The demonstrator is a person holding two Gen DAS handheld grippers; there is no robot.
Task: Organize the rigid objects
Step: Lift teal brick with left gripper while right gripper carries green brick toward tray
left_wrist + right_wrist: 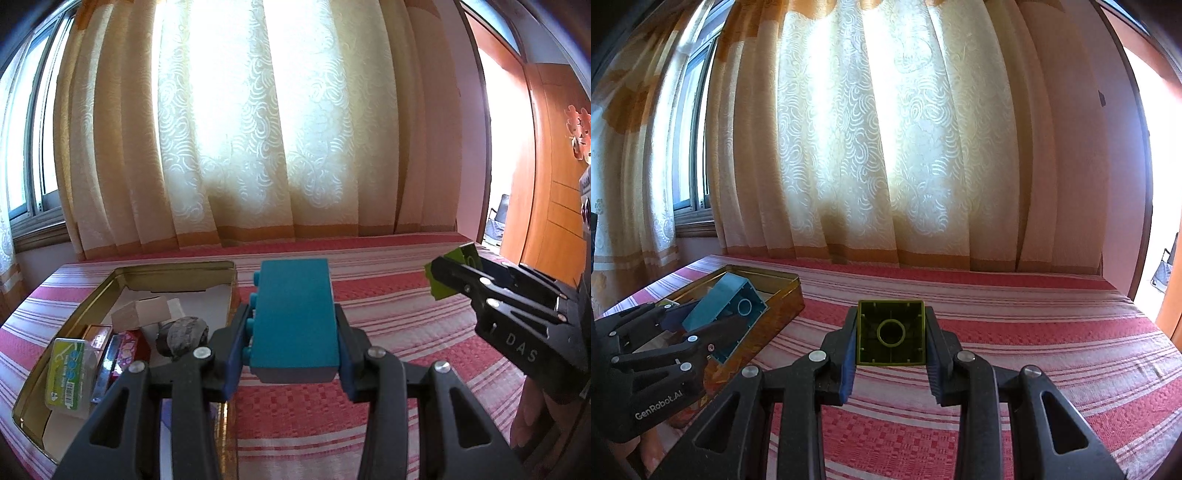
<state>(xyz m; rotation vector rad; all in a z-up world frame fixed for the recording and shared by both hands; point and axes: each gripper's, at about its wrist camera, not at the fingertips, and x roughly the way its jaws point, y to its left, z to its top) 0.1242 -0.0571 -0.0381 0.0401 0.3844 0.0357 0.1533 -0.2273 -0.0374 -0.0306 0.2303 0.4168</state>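
Several small boxes (70,373) in the gold tin (177,271); left claw (291,332) clamped on teal brick (293,314), right claw (891,332) on green brick (891,332).

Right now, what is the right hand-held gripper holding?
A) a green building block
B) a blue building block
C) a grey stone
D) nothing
A: the right hand-held gripper is clamped on the green building block, hollow underside facing the camera; the blue block sits in the left hand-held gripper.

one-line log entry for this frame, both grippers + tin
left gripper: shut on blue brick | right gripper: shut on green brick | gold tin: open, part-filled | bricks: not yet in tin
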